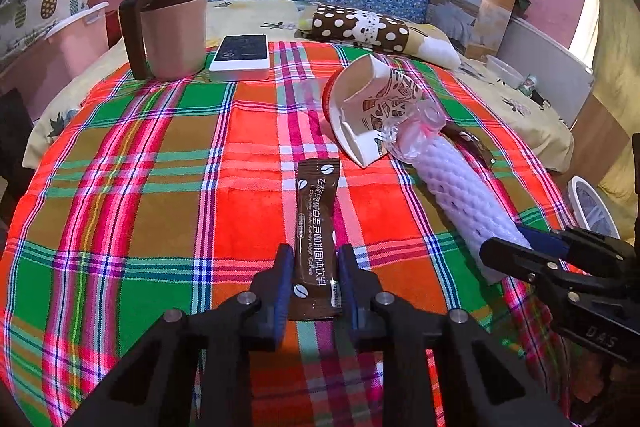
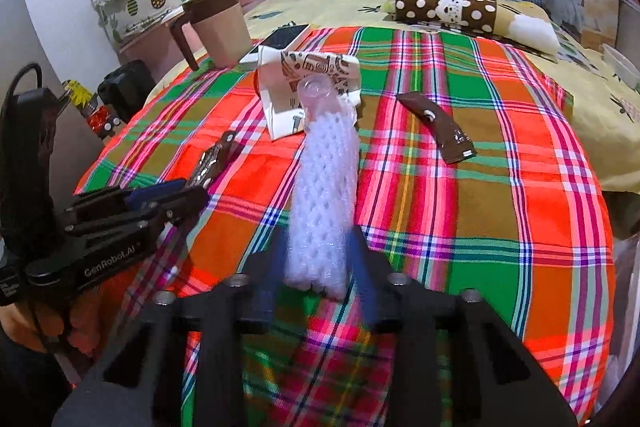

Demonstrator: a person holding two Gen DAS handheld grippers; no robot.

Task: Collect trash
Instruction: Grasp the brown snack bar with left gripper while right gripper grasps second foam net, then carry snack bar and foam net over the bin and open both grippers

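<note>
My left gripper (image 1: 315, 277) is shut on the near end of a brown coffee sachet (image 1: 316, 223), which lies on the plaid cloth (image 1: 160, 187); the sachet also shows in the right wrist view (image 2: 214, 161). My right gripper (image 2: 318, 259) is shut on the near end of a white foam net sleeve (image 2: 324, 187), also seen in the left wrist view (image 1: 464, 187). A crushed paper cup (image 1: 372, 107) lies at the sleeve's far end, with clear plastic (image 1: 424, 119) on it. A second brown sachet (image 2: 438, 127) lies to the right.
A pink mug with a brown handle (image 1: 168, 23) and a white power bank (image 1: 242, 57) stand at the far left of the cloth. A brown polka-dot pouch (image 1: 360, 27) lies behind. A white basket (image 1: 592, 207) sits beyond the right edge.
</note>
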